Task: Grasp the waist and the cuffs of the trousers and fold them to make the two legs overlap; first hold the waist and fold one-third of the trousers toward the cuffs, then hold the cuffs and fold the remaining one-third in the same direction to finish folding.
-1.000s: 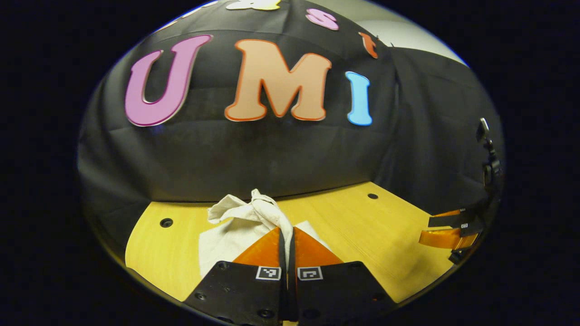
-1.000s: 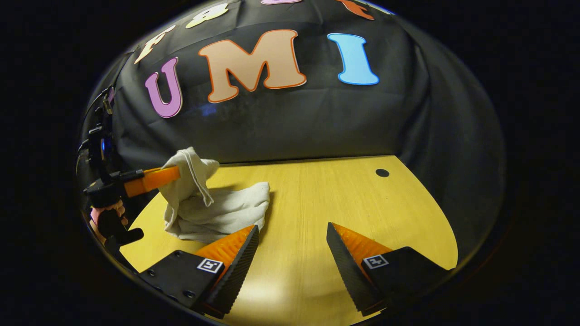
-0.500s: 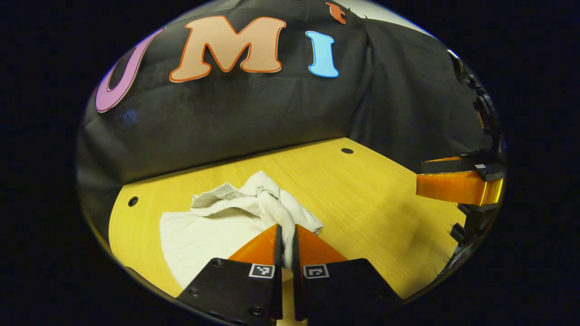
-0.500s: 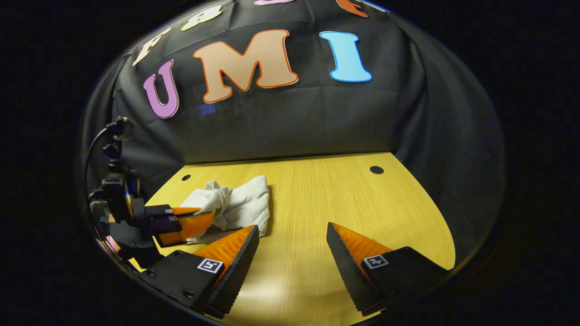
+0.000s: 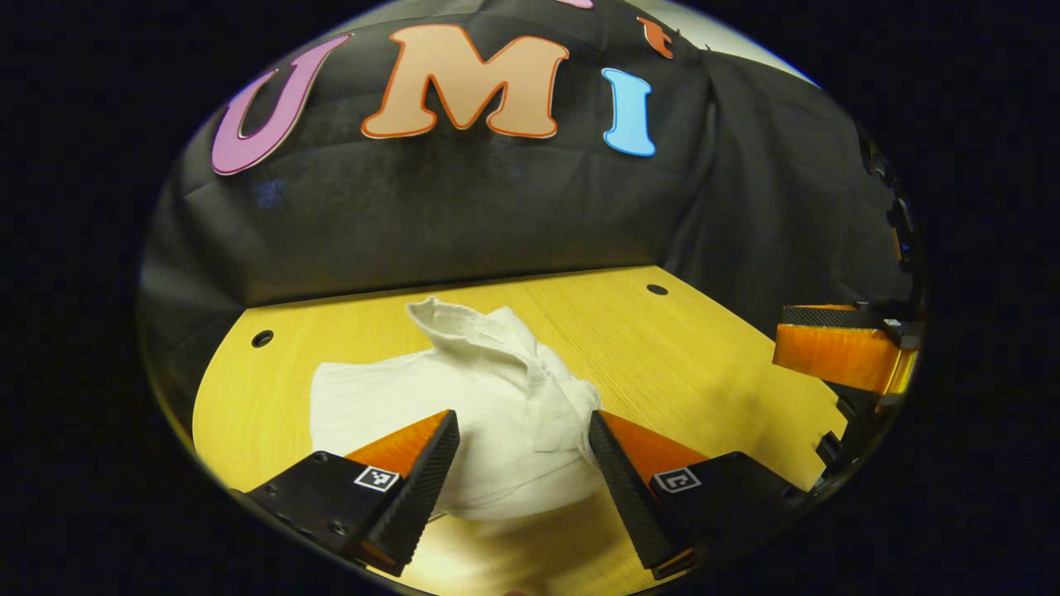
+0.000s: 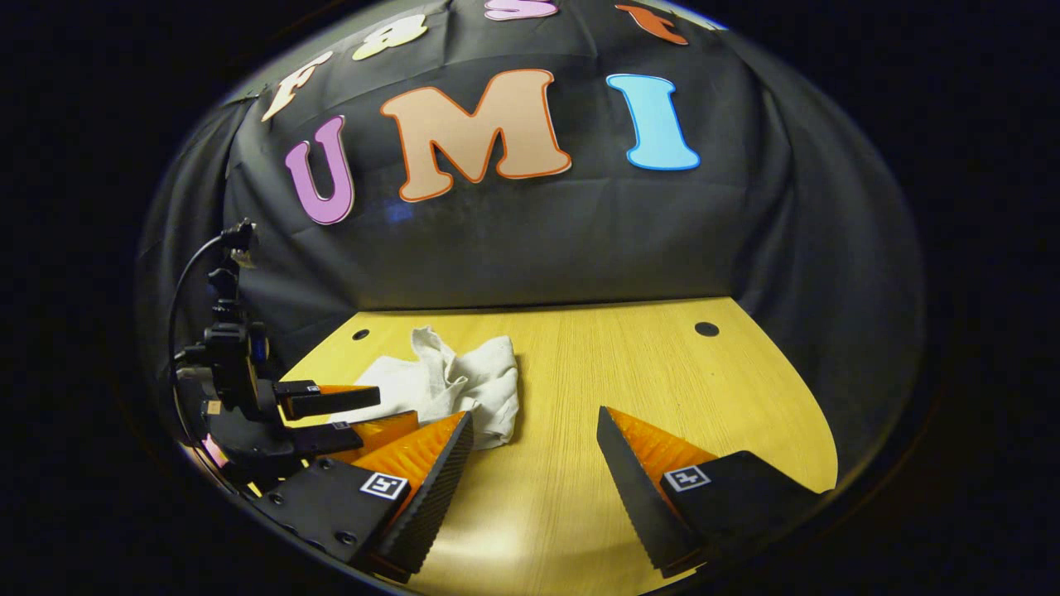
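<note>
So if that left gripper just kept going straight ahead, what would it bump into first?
Most likely the trousers: the open left gripper points at the bundle lying on the table between its fingers.

1. A yellow wooden table [image 5: 704,389] lies under and ahead of the gripper, with small round holes [image 5: 657,290] near its far edge.
2. Black cloth wall [image 6: 538,240] rises beyond the table's far edge, ahead of the gripper.

Dim, sharp, fisheye-warped edges
</note>
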A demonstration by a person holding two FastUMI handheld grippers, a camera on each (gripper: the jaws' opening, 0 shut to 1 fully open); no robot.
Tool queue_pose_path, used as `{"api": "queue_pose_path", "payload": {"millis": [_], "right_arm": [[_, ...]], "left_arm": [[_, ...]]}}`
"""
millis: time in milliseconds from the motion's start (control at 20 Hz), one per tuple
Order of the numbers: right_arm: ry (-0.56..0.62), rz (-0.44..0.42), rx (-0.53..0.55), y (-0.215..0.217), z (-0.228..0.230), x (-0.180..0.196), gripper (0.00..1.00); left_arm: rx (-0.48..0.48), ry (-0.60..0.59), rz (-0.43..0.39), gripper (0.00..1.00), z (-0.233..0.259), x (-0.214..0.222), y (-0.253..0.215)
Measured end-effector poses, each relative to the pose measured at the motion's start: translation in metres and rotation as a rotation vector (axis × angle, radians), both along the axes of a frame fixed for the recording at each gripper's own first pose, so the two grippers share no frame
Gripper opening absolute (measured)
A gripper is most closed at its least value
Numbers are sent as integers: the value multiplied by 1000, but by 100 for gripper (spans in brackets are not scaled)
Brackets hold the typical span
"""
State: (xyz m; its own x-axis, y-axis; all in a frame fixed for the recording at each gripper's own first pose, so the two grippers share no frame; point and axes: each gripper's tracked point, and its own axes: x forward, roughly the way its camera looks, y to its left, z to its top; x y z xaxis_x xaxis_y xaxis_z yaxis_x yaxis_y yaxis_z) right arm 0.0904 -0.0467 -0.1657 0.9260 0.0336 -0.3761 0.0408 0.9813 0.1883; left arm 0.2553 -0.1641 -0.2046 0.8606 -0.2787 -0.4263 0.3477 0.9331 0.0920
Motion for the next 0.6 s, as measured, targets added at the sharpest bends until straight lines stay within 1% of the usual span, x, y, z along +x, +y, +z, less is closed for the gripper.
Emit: {"api": "queue_pose_path", "payload": {"millis": [150,200,250,300,350,400,450,500,550,600], "right_arm": [[-33,15,-2,16,10,-2,97],[-41,16,-3,20,13,-4,92],[-49,20,-1,25,15,-6,97],[-59,21,0,31,18,-8,92],[-71,24,2,37,20,-9,97],[-82,27,4,43,23,-11,92],[-91,30,4,49,25,-12,97],[-102,33,3,54,27,-14,92],[-108,38,0,58,27,-19,97],[-109,40,-3,62,28,-20,96]], "left_arm": [[-27,-10,44,95,17,-11,19],[-30,-18,61,95,23,-15,28],[-31,-26,75,95,29,-21,35],[-30,-33,88,95,34,-26,43],[-27,-40,99,95,39,-31,53],[-22,-47,110,95,44,-36,62],[-20,-55,121,95,47,-41,70],[-20,-62,131,95,52,-48,79],[-21,-68,140,95,55,-53,86],[-22,-74,147,95,58,-56,91]]}}
